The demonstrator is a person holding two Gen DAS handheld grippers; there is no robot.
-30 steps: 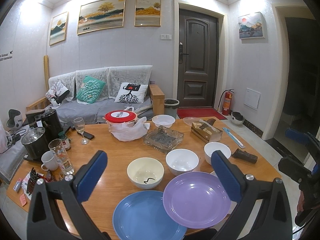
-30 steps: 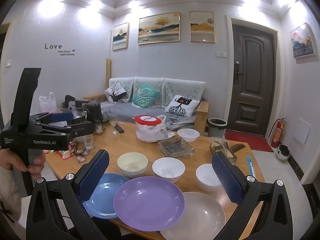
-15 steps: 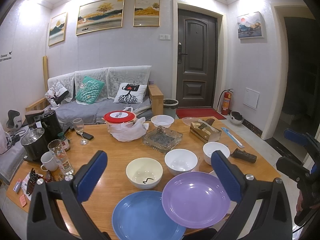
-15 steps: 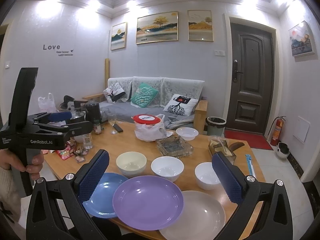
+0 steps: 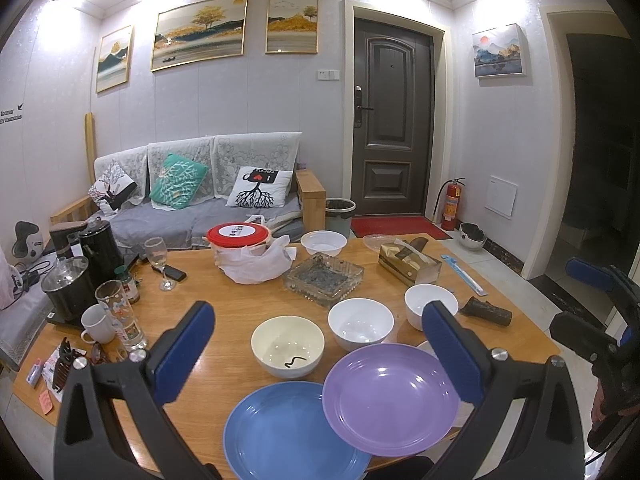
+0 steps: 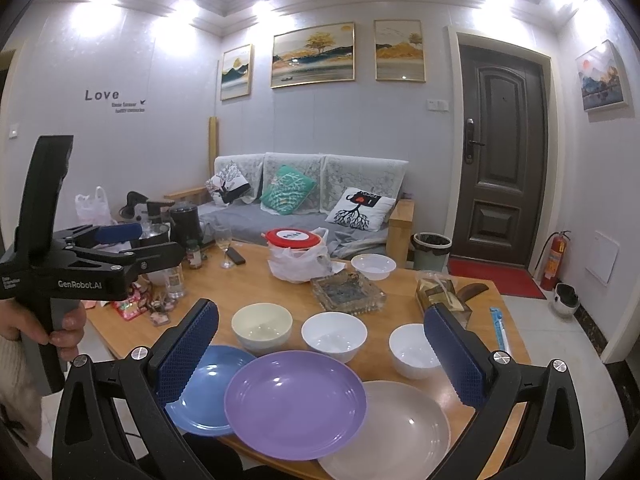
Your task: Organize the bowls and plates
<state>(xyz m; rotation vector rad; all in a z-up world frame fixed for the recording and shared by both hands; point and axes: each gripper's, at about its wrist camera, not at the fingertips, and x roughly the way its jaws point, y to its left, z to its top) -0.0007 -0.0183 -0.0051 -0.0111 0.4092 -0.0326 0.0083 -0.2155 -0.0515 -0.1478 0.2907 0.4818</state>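
Observation:
On the wooden table (image 5: 224, 312) a purple plate (image 5: 390, 398) overlaps a blue plate (image 5: 288, 436) on its left; in the right wrist view the purple plate (image 6: 294, 404) also overlaps a pale pink plate (image 6: 400, 430) on its right. Behind them stand a cream bowl (image 5: 287, 346), a white bowl (image 5: 360, 323) and a smaller white bowl (image 5: 428, 304). My left gripper (image 5: 316, 348) is open and empty, held above the near table edge. My right gripper (image 6: 320, 350) is open and empty, also above the plates.
Further back are a glass ashtray (image 5: 323, 278), a small white bowl (image 5: 323, 242), a red-lidded container in a bag (image 5: 240, 240) and a tissue box (image 5: 408, 264). A kettle (image 5: 66, 288), mug (image 5: 98, 323), glasses and clutter fill the left side.
Both grippers have drifted very slightly; the scene is almost unchanged and both stay open and empty.

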